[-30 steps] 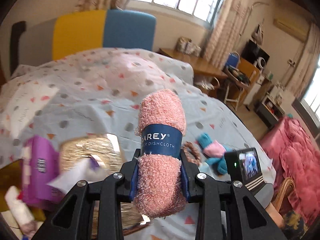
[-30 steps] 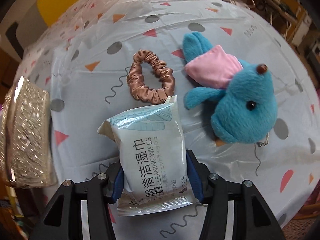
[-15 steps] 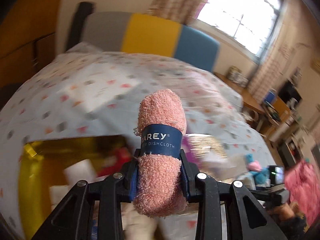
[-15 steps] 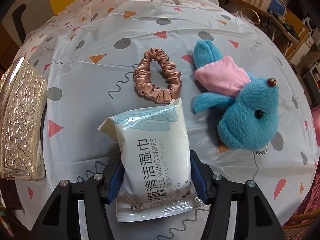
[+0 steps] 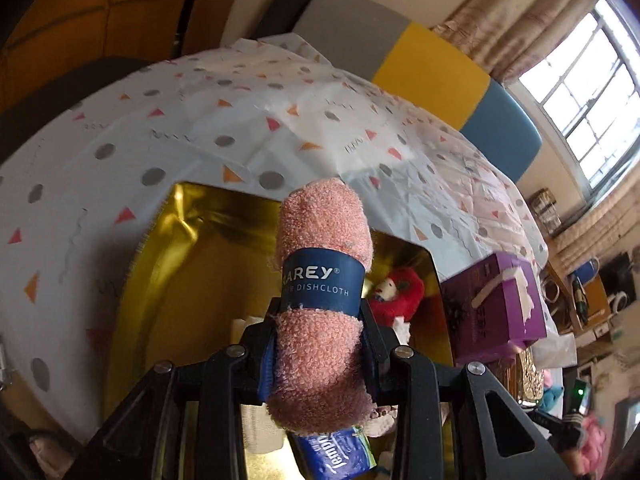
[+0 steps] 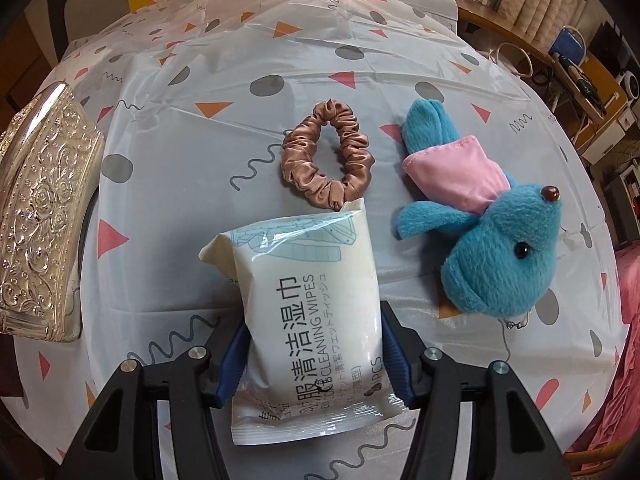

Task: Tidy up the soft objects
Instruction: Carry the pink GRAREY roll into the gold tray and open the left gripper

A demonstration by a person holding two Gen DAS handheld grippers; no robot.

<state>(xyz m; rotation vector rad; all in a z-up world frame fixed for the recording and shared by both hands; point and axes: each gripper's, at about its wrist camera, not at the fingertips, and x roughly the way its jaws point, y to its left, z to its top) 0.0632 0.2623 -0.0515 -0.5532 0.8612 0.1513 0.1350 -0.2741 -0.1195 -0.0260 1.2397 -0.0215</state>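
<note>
My left gripper (image 5: 320,352) is shut on a rolled pink dishcloth (image 5: 324,248) with a blue paper band, held over an open gold box (image 5: 168,240). A red plush toy (image 5: 396,292) and a blue tissue pack (image 5: 336,454) lie inside the box. My right gripper (image 6: 312,356) is shut on a white pack of cleaning wipes (image 6: 304,296), held just above the patterned tablecloth (image 6: 200,60). A brown satin scrunchie (image 6: 326,156) lies just beyond the pack. A blue plush toy with a pink cape (image 6: 492,216) lies to its right.
A purple tissue box (image 5: 496,304) stands right of the gold box. An embossed silver lid (image 6: 40,200) lies at the left in the right wrist view. A grey, yellow and blue headboard (image 5: 432,72) is behind the table. Desks and shelves stand at the far right.
My left gripper has swung left with the dishcloth, from above the silver lid and purple box to over the open gold box. My right gripper has drawn back slightly with the wipes.
</note>
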